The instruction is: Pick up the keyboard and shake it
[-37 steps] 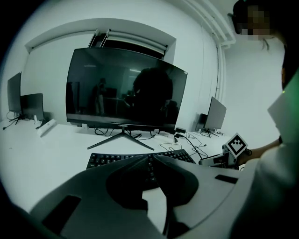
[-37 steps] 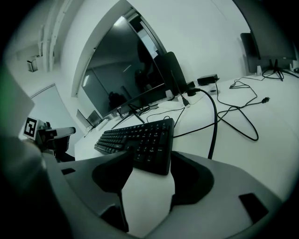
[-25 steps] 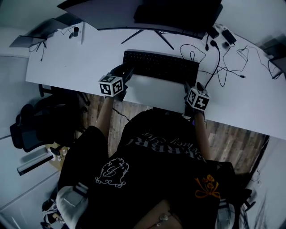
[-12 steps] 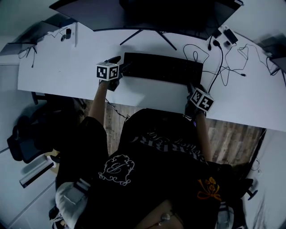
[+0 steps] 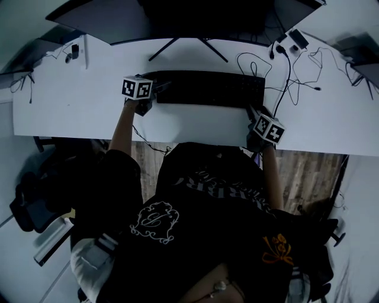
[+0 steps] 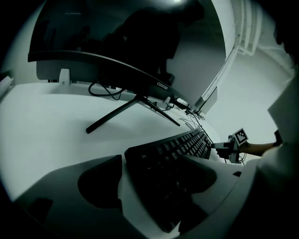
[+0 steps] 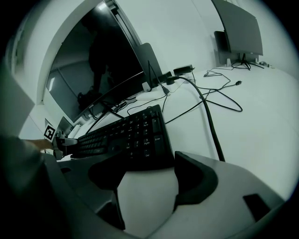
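Note:
The black keyboard [image 5: 204, 89] lies flat on the white desk [image 5: 77, 112], in front of the monitor. My left gripper [image 5: 159, 90] is at its left end. In the left gripper view the jaws are opening, the keyboard [image 6: 175, 154] end lies between them, and a strip of desk shows beside the left pad. My right gripper [image 5: 253, 112] sits at the keyboard's near-right corner. In the right gripper view its jaws stand wide apart over bare desk, with the keyboard [image 7: 133, 135] edge just beyond the fingertips [image 7: 187, 161]. Neither gripper [image 6: 152, 177] [image 7: 147, 172] presses on the keyboard.
A curved monitor [image 5: 195, 18] on a splayed stand [image 5: 177, 47] rises just behind the keyboard. Loose cables [image 5: 290, 71] trail over the desk's right side, one thick cable [image 7: 208, 116] passing close to my right gripper. A second monitor [image 7: 238, 28] stands far right. The desk's front edge is near the person's body.
My left gripper has moved from the keyboard's near-left corner farther back along its left end. The right gripper stays by the near-right corner. The head view has shifted.

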A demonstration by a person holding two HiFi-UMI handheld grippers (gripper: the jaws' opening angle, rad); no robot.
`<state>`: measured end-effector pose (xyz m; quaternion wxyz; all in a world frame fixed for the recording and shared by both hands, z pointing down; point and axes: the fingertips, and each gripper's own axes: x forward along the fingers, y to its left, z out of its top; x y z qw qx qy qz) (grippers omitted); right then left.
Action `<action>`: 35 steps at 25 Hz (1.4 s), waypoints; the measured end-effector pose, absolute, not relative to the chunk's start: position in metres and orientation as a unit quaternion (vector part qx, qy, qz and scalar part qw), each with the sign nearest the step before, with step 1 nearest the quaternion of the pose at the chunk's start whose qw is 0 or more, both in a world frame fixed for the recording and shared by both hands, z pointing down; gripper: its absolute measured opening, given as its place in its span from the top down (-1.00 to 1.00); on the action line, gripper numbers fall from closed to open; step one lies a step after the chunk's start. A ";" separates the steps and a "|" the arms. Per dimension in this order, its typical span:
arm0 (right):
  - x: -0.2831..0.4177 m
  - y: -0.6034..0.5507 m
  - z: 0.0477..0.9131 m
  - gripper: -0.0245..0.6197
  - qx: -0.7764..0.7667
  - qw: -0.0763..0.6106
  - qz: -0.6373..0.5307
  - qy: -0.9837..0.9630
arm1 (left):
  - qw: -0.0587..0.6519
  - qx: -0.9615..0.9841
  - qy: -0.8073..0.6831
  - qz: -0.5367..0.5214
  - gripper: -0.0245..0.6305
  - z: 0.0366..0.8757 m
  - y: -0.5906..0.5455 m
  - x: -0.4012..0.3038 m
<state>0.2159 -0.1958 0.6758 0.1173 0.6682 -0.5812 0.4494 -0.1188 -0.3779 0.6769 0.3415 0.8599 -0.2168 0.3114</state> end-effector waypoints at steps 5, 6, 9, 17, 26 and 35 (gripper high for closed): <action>0.217 -0.197 0.677 -0.07 0.668 0.121 0.447 -0.583 | 0.361 0.865 -0.209 0.279 -0.21 0.673 -0.378 -0.112; 0.218 -0.196 0.677 -0.06 0.667 0.121 0.449 -0.582 | 0.375 0.862 -0.216 0.263 -0.21 0.671 -0.379 -0.111; 0.218 -0.196 0.678 -0.05 0.661 0.122 0.455 -0.584 | 0.436 0.846 -0.230 0.203 -0.20 0.665 -0.380 -0.112; 0.220 -0.196 0.677 -0.02 0.656 0.106 0.462 -0.588 | 0.455 0.842 -0.263 0.121 0.29 0.645 -0.380 -0.132; 0.225 -0.201 0.668 0.07 0.634 0.033 0.483 -0.603 | 0.374 0.882 -0.278 0.068 0.35 0.583 -0.399 -0.125; 0.228 -0.227 0.639 0.10 0.607 -0.014 0.453 -0.653 | 0.281 0.922 -0.265 -0.009 0.41 0.500 -0.402 -0.118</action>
